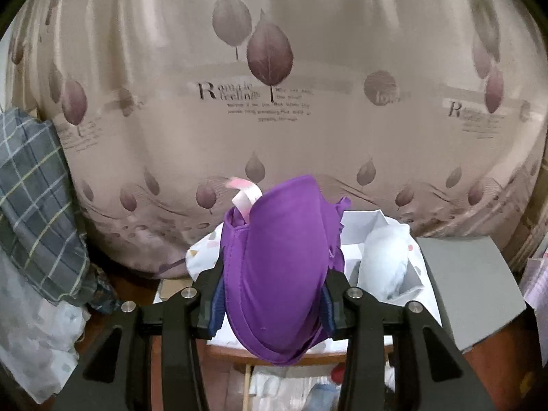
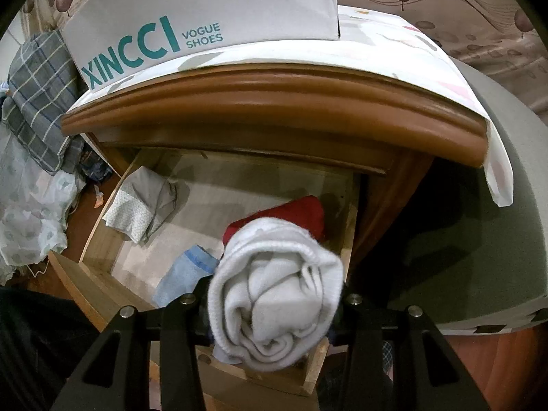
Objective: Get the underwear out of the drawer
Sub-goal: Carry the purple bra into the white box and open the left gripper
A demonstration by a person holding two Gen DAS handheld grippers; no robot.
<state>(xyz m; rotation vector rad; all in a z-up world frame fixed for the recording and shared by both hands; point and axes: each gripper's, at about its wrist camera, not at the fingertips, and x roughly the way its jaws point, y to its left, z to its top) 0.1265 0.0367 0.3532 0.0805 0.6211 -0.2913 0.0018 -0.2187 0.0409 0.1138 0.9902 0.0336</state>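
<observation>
My left gripper (image 1: 272,303) is shut on a purple bra (image 1: 277,267) with a pink-white tag, held above the cloth-covered nightstand top (image 1: 202,257). My right gripper (image 2: 274,311) is shut on a rolled white garment (image 2: 274,294), held above the open wooden drawer (image 2: 102,239). In the drawer lie a grey and white patterned garment (image 2: 140,205), a light blue one (image 2: 185,274) and a red one (image 2: 291,215).
A white open box (image 1: 373,239) holding a white bundle sits on the nightstand; in the right wrist view it reads XINCCI (image 2: 191,13). A leaf-print curtain (image 1: 274,85) hangs behind. A grey plaid cloth (image 1: 34,205) lies left, a grey surface (image 1: 469,281) right.
</observation>
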